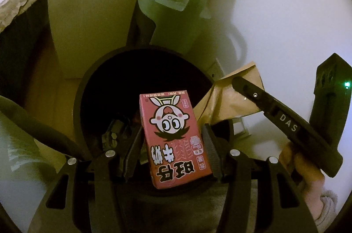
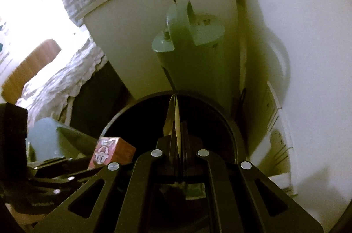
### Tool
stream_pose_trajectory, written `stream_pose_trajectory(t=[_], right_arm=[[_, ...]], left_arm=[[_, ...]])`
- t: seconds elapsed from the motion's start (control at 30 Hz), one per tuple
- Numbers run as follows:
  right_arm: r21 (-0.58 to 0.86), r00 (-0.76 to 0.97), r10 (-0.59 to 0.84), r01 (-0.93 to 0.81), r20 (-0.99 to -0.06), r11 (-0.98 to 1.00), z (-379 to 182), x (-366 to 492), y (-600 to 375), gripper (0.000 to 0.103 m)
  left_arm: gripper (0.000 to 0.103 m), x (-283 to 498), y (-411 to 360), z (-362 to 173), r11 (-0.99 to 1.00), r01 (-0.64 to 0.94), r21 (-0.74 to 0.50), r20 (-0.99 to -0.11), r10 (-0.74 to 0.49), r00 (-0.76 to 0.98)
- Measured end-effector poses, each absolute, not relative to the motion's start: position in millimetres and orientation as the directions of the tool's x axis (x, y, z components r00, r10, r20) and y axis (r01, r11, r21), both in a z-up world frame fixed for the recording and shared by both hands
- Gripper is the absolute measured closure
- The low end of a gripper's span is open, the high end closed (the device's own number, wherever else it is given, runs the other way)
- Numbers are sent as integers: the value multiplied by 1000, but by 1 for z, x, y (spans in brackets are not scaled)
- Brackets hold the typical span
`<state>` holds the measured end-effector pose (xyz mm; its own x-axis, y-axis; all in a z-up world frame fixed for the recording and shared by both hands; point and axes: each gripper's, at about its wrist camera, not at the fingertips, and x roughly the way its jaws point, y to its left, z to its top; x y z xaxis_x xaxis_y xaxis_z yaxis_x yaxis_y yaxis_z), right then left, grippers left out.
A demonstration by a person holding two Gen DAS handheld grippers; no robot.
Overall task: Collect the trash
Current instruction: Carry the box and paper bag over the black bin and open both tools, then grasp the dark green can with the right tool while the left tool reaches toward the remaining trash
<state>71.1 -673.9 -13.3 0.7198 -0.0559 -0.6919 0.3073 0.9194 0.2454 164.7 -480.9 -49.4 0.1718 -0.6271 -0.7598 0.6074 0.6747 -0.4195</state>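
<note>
My left gripper (image 1: 172, 134) is shut on a red milk carton (image 1: 173, 136) with a cartoon face, held upside down above the mouth of a round black trash bin (image 1: 88, 88). The carton (image 2: 112, 151) also shows at the lower left of the right wrist view. My right gripper (image 2: 178, 129) is shut on a flat brown paper bag (image 2: 175, 114), seen edge-on over the bin's dark rim (image 2: 233, 129). From the left wrist view the same paper bag (image 1: 231, 99) hangs over the bin's right rim, pinched by the right gripper (image 1: 237, 81). Some trash (image 1: 114, 129) lies in the bin.
A pale green cylindrical appliance (image 1: 167, 13) with a cord stands just behind the bin, against a white cabinet (image 2: 132, 39). A white wall (image 1: 286, 24) is to the right. A bed with a ruffled cover (image 2: 66, 77) lies to the left.
</note>
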Motion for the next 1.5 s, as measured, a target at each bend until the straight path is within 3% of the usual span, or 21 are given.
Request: stream_pose_trajectory(t=[0.43, 0.6, 0.7, 0.77, 0.87, 1.2, 1.37, 1.5], right_arm=[[228, 714, -55, 294, -698, 928, -15, 74, -673, 99], [205, 717, -66, 285, -694, 937, -12, 73, -669, 82], [206, 730, -71, 283, -680, 937, -8, 71, -668, 61], [207, 742, -81, 287, -665, 935, -3, 68, -666, 39], [215, 762, -99, 301, -640, 929, 7, 64, -665, 29], [264, 797, 28, 166, -603, 950, 39, 77, -607, 26], [277, 788, 208, -49, -580, 960, 57, 94, -527, 26], [267, 749, 368, -260, -551, 928, 69, 97, -450, 26]], left_arm=[[47, 165, -485, -43, 675, 640, -367, -768, -608, 201], [31, 161, -483, -37, 677, 654, -338, -765, -602, 228], [14, 159, -479, -33, 682, 657, -321, -762, -598, 248], [14, 156, -477, -28, 683, 661, -311, -759, -597, 260], [13, 150, -471, -20, 693, 656, -299, -767, -584, 266], [13, 120, -367, 37, 724, 595, -349, -653, -643, 401], [13, 106, -261, 53, 791, 476, -383, -584, -607, 539], [13, 95, -170, 55, 864, 333, -377, -566, -500, 656]])
